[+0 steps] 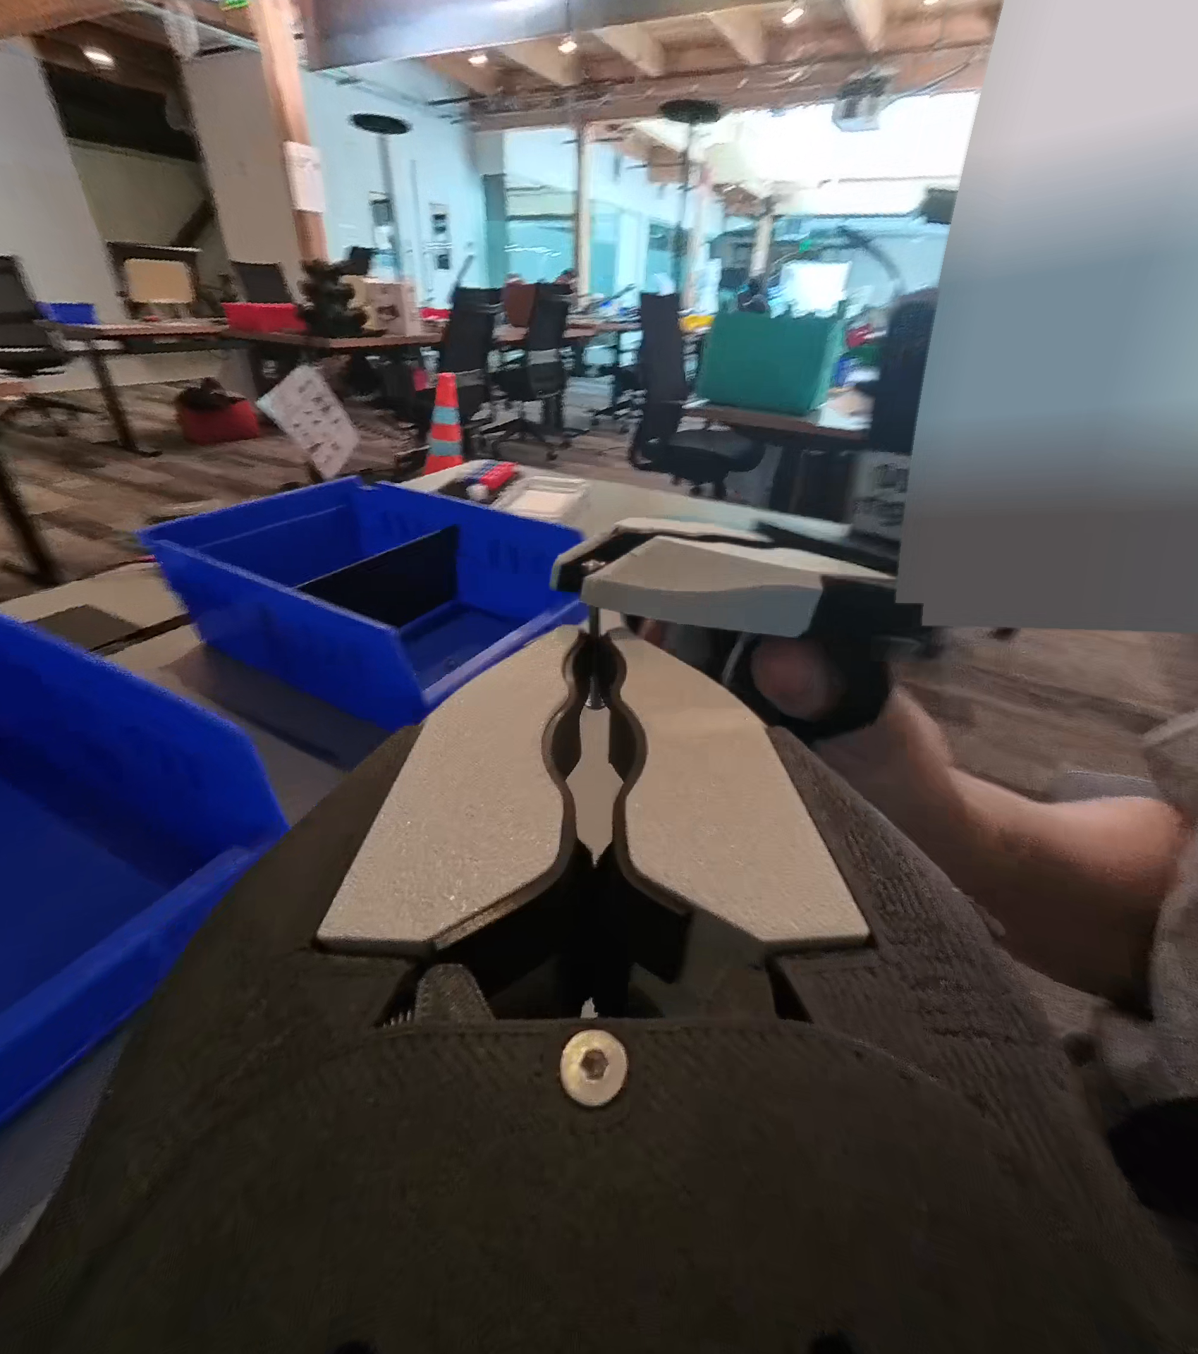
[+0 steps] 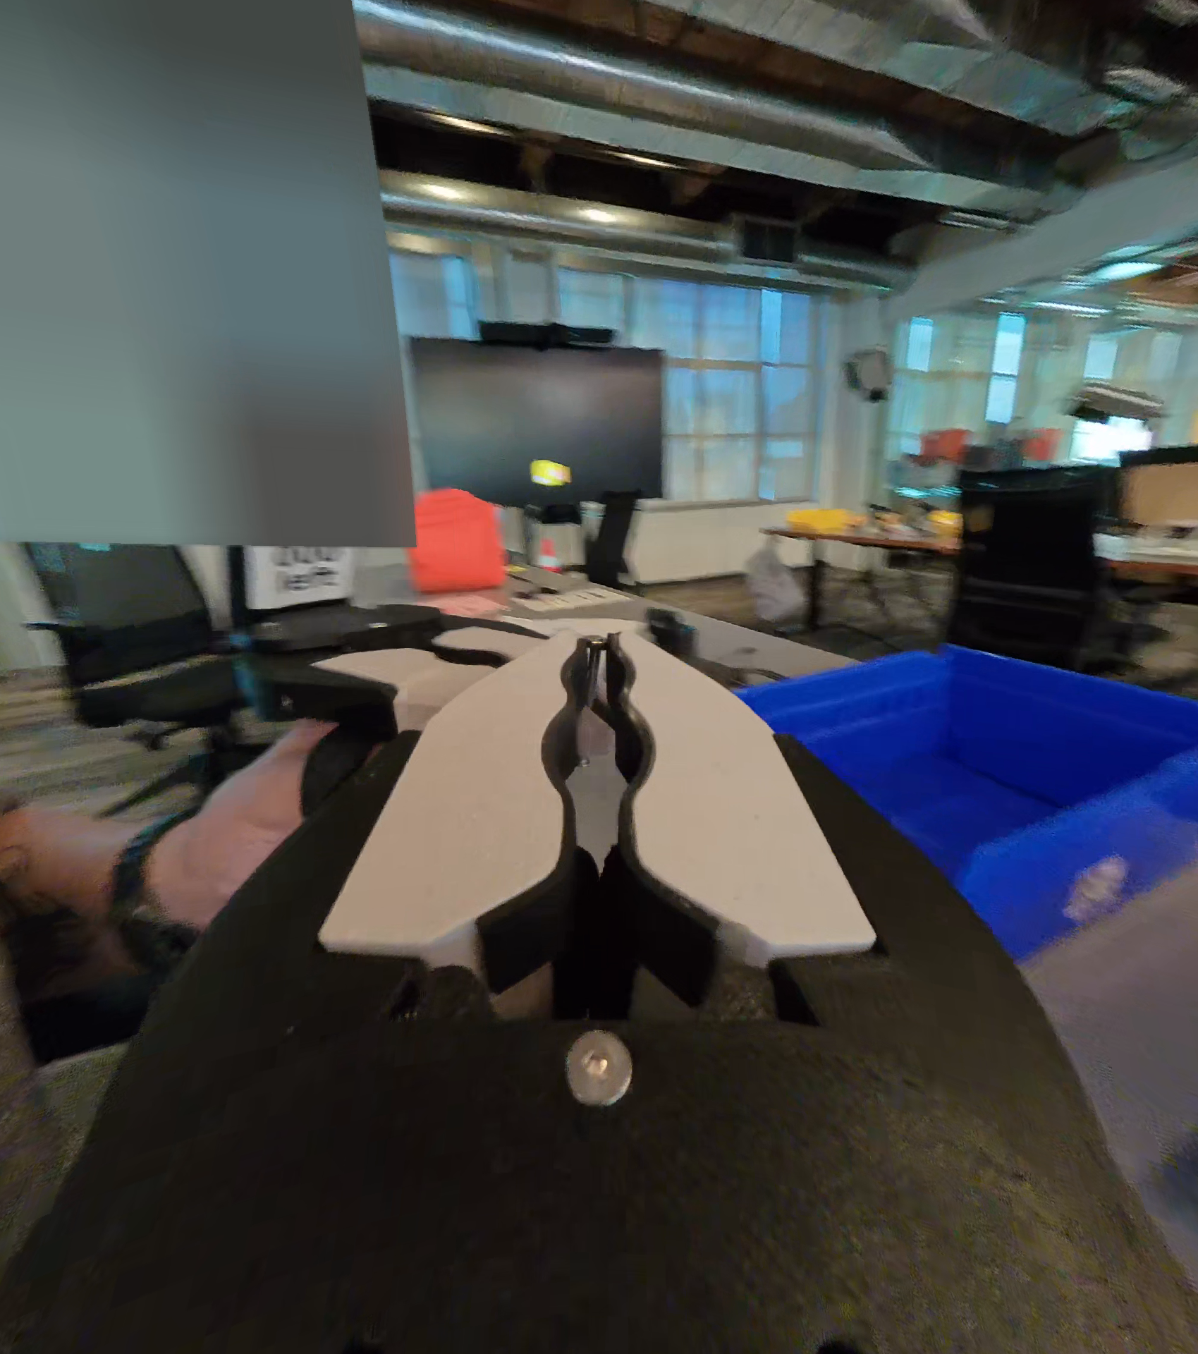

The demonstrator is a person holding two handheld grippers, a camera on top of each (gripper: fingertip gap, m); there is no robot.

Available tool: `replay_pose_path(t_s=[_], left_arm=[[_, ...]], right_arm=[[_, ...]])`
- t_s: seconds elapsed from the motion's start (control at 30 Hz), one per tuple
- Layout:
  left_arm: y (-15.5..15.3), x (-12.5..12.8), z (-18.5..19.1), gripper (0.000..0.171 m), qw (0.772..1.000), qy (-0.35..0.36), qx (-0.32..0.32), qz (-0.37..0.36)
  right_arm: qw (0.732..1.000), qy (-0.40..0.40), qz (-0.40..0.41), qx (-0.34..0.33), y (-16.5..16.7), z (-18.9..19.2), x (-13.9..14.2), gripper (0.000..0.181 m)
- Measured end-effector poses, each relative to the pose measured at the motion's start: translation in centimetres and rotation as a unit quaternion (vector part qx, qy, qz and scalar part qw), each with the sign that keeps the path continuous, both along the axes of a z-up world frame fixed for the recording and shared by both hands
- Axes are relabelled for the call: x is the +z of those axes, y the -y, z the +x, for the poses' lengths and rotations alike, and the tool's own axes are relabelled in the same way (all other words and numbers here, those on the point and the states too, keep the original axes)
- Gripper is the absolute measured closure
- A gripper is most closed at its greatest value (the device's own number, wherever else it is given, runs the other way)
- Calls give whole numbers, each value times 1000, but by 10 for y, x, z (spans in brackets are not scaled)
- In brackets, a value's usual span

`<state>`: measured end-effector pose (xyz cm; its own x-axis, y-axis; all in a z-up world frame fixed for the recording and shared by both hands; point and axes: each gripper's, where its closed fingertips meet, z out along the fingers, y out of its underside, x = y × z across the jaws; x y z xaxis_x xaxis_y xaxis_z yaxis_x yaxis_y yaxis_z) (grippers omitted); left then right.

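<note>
2 blue bins [image 1: 332,586] stand on the table, left of the left gripper [image 1: 594,648]. Its jaws are closed on a thin metal pin [image 1: 593,681], pinched upright at the very tips. The right gripper [image 2: 597,648] is closed on a similar thin pin; whether it is the same one, I cannot tell. So slight a grip could let the pin twist, slip and drop. A white sign [image 2: 303,575] and a bin sticker [image 2: 1094,897] carry print, too blurred to read.

Black printed tongs [image 1: 596,659] with grey fingers [image 1: 478,791], silver hex screw [image 1: 593,1067].
</note>
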<state>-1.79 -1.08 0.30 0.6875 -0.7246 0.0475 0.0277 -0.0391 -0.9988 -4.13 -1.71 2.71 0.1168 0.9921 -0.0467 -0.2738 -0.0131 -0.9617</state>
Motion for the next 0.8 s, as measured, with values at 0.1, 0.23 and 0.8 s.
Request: replay_pose_path(t_s=[0.1,0.23,0.8], left_arm=[[17,9,12,170,992,43,-116,-28],[35,5,31,169,979,31,-197,-43],[23,1,24,170,989,24,-142,-46]], right_arm=[[976,-25,-14,217,17,10,9,177],[848,-12,-28,530,39,34,7,177],[922,-37,-57,380,18,27,15,140]])
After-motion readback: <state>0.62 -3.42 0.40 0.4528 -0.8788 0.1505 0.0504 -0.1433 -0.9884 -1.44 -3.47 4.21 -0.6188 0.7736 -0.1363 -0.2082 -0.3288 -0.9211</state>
